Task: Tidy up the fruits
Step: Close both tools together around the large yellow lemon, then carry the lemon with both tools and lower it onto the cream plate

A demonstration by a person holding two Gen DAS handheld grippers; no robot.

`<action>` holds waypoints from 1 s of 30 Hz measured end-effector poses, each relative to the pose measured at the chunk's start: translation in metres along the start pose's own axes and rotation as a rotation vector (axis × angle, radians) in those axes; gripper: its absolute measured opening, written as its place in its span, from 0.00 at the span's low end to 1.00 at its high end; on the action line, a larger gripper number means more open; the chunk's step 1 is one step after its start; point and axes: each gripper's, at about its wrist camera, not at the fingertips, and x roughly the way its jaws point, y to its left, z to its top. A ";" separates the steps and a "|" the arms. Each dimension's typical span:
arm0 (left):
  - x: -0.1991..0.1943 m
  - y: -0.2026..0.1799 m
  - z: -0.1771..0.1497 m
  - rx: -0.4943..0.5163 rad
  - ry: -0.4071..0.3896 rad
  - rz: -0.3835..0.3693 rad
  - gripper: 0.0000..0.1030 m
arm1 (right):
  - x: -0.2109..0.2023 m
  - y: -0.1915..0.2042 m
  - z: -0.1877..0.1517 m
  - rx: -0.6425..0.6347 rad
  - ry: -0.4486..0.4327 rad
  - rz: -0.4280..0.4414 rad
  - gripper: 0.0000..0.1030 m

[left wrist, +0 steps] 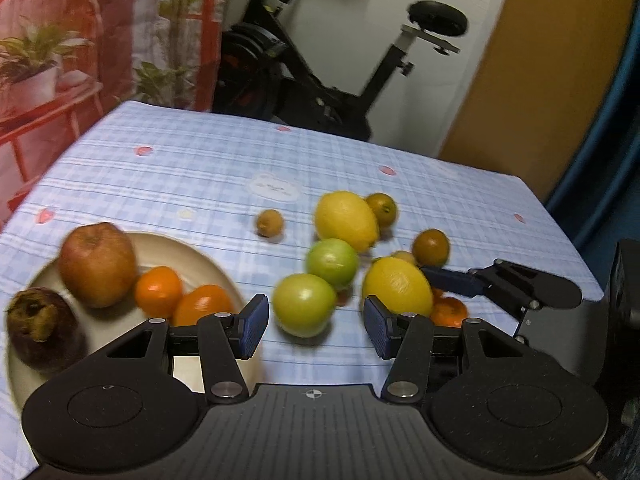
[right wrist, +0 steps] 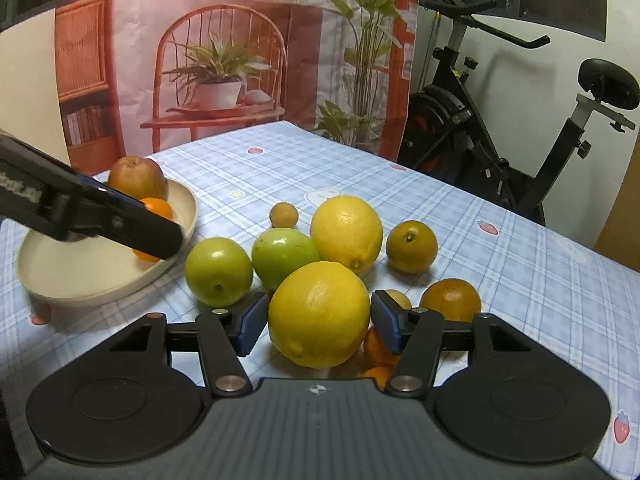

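Now right gripper (right wrist: 319, 326) apart around near lemon (right wrist: 319, 314), not squeezing. Left gripper (left wrist: 316, 326) apart by green fruit (left wrist: 304, 310). Squeeze softly, carry to plate (right wrist: 80, 280) at ten o'clock.

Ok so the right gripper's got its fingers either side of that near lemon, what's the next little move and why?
Probably close the right gripper on the near lemon. The fruit sits squarely between the open jaws, with slim gaps at both pads, so squeezing should secure it. The plate already holds other fruit, so that looks like its destination.
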 end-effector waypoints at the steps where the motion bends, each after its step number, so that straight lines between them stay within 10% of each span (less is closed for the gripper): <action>1: 0.003 -0.003 0.001 0.005 0.008 -0.016 0.54 | -0.003 0.001 -0.002 0.002 -0.005 0.002 0.57; 30: 0.044 -0.037 -0.017 0.000 0.174 -0.214 0.55 | -0.053 0.003 -0.040 0.187 -0.077 0.104 0.57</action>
